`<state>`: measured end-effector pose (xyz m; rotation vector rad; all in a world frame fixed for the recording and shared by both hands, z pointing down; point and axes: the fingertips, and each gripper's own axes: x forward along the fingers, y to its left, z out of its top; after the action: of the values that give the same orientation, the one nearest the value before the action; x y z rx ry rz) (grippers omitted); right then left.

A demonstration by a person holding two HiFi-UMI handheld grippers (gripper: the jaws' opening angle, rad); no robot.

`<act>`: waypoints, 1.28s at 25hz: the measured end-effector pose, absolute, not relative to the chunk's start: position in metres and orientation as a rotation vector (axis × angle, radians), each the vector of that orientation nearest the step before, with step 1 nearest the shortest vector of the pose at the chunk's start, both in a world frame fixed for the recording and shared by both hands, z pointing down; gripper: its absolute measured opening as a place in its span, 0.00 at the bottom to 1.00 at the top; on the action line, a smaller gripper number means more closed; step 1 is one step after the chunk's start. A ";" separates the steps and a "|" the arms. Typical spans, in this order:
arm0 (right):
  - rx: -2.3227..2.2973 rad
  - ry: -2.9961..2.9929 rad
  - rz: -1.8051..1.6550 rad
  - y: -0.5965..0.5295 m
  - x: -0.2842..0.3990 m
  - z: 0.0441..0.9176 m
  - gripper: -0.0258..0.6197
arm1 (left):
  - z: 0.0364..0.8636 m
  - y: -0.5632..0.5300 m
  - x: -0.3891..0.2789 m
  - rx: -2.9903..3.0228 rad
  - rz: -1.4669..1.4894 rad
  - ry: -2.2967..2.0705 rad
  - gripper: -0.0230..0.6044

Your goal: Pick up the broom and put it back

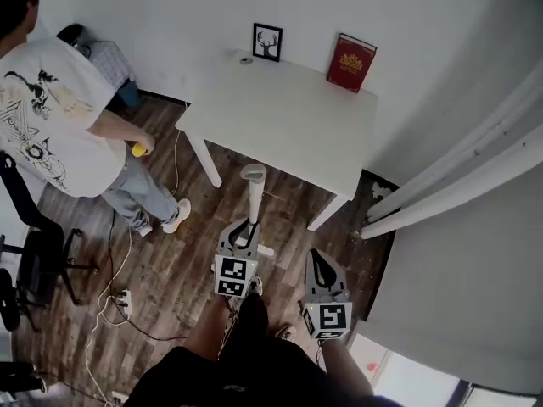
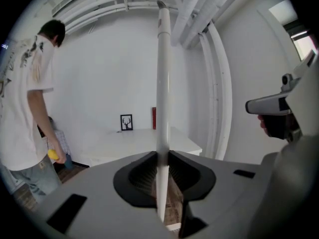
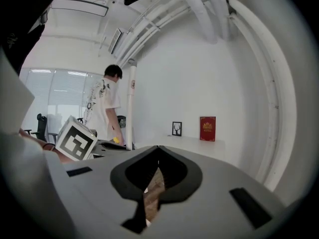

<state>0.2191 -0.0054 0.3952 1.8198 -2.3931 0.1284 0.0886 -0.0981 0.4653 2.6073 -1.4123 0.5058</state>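
I am holding the long white broom handle [image 2: 163,83] upright at frame centre, the left gripper [image 1: 247,230] fingers [image 2: 141,172] clamped on it. The right gripper [image 1: 319,265] fingers are together, empty. Judged step: carrying. The next move calls for steering it to its storage spot.

A white table [image 1: 288,125] with framed picture [image 1: 267,41] and red book [image 1: 351,62] stands against white walls [image 1: 170,15] on a wood-plank floor [image 1: 165,265].
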 end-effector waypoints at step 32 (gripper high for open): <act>1.931 -2.469 -0.064 0.079 0.259 0.328 0.07 | 0.312 0.022 0.159 2.805 0.229 -1.400 0.16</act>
<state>0.2591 0.0787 0.3281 1.9307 -2.4692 -0.0642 0.1587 0.0215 0.3115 2.8047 -1.3999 0.2290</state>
